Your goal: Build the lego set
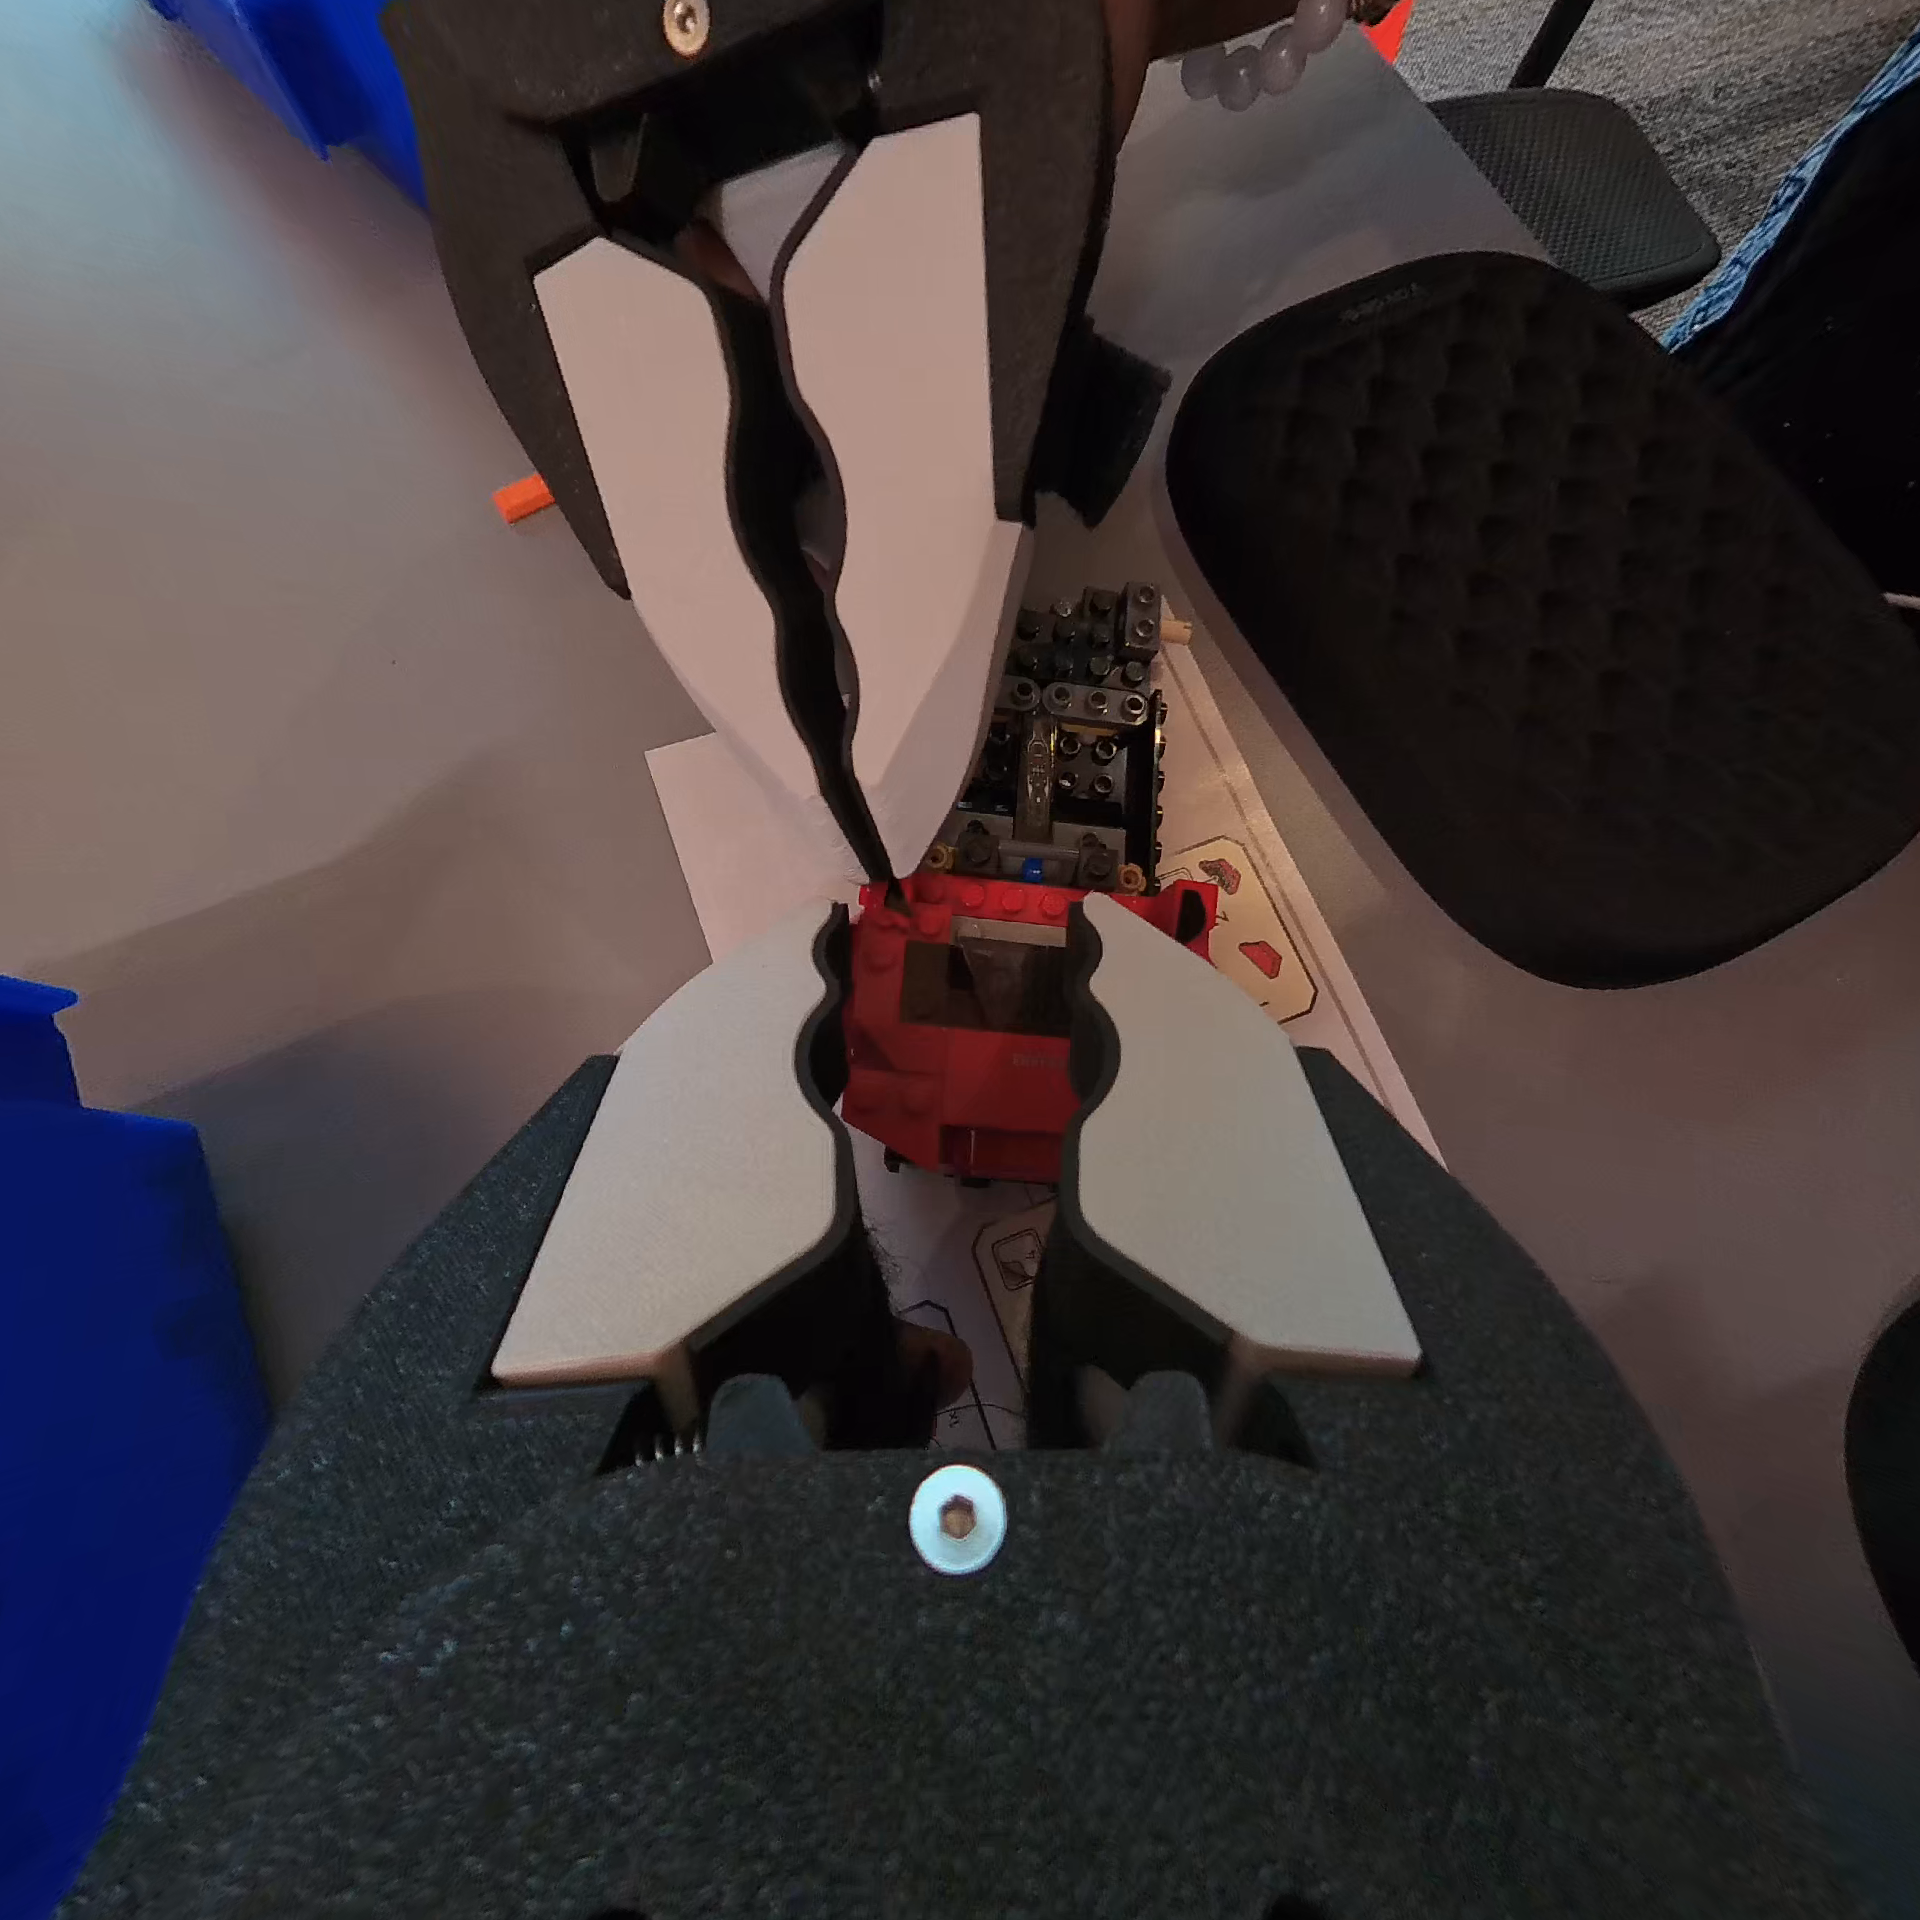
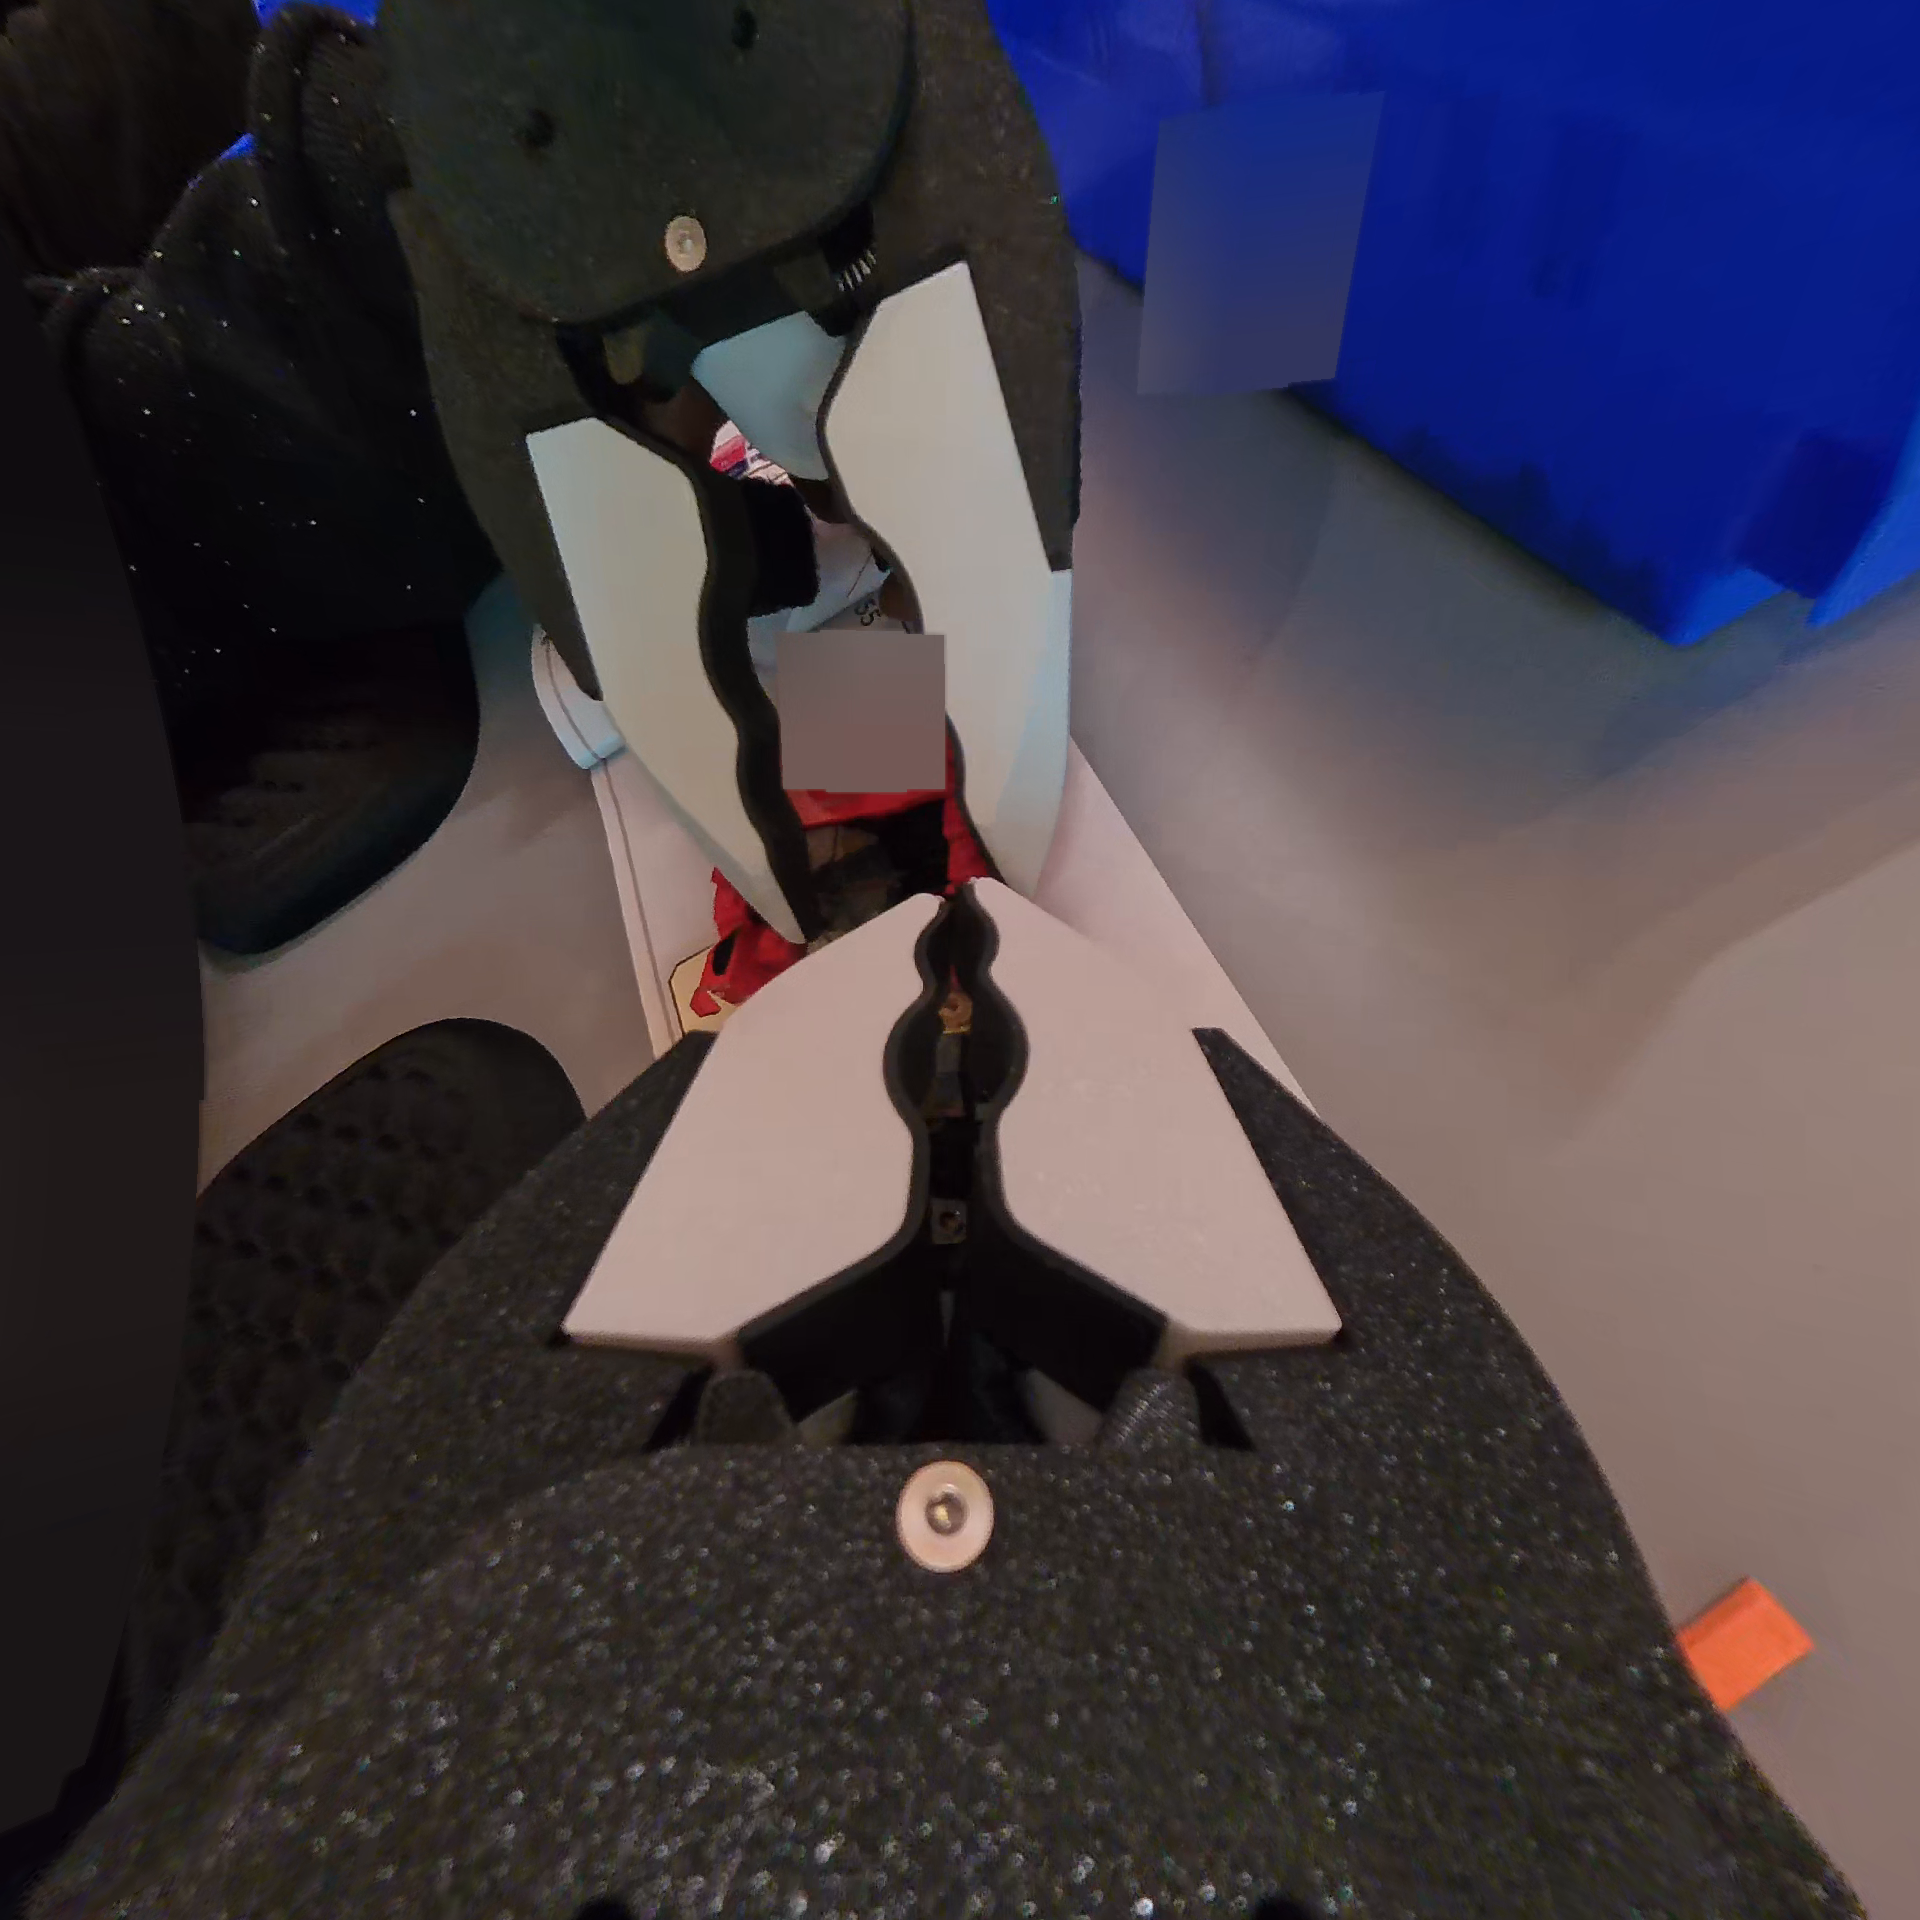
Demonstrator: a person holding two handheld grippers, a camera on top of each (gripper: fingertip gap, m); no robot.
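1. The lego model (image 1: 961, 1049) — a red front section joined to a black and grey studded rear section (image 1: 1081, 727) — sits low over a sheet of printed instructions (image 1: 1262, 935) on the grey table (image 1: 312, 779).
2. The left gripper (image 1: 956, 997) holds the red section: its two pale fingers (image 1: 717, 1132) press against the left and right sides of the red bricks, the jaws spread only as far as the model is wide.
3. The right gripper (image 1: 878, 878) comes in from the far side, tilted down, its tips meeting at the far left corner of the red section; the fingers are drawn together to a thin slit. Whether a small piece sits between the tips cannot be told.
4. In the right wrist view the right gripper (image 2: 961, 899) shows its fingers (image 2: 790, 1174) nearly touching, with dark parts of the model seen through the wavy gap — the left gripper (image 2: 894, 904) faces it from beyond, red bricks (image 2: 914, 821) between its jaws.
5. A small orange brick (image 1: 520, 499) lies loose on the table to the far left, apart from the model.
6. Blue bins (image 1: 104, 1351) stand at the left edge, near and far.
7. A black padded case (image 1: 1538, 623) with a dimpled foam surface lies to the right of the model, beside the instructions.
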